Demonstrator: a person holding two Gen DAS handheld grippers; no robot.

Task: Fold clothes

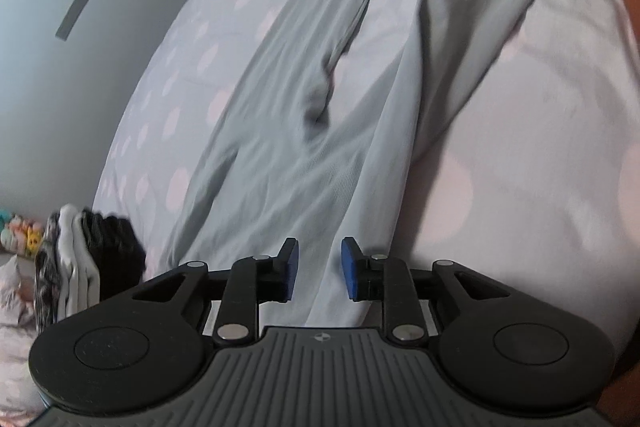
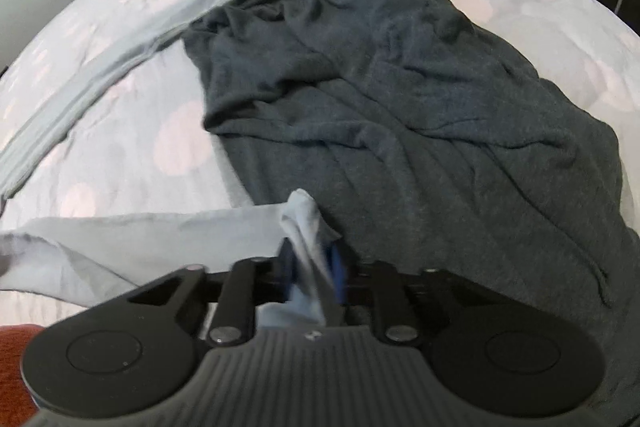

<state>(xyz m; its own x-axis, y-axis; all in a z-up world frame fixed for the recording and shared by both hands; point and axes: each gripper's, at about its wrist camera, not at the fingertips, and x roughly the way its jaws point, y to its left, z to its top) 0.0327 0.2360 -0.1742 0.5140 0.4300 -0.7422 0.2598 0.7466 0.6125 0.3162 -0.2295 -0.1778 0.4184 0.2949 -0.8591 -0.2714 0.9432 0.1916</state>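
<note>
Pinching a bunched end of the light grey garment [image 2: 306,223], the right gripper [image 2: 310,269] has its blue pads [image 2: 339,267] drawn close with the pale cloth squeezed between them, a tuft standing up just ahead of the fingertips. From that pinch the fabric trails away to the left of the fingers as a flat strip over the spotted bedsheet [image 2: 120,131]. Ahead of and to the right of the fingers lies a rumpled dark grey garment [image 2: 400,99], its near edge touching the held tuft.

The left gripper [image 1: 319,269] has its fingers parted to a moderate gap with nothing between the pads; only cloth shows through the gap, lying below. Ahead of these fingers the light grey garment [image 1: 288,147] spreads out, splitting into two long legs that run away forward, one to the left and one lifting off to the right. To the left of the fingers a stack of folded clothes [image 1: 88,263] stands by the bedsheet [image 1: 520,147] edge.
</note>
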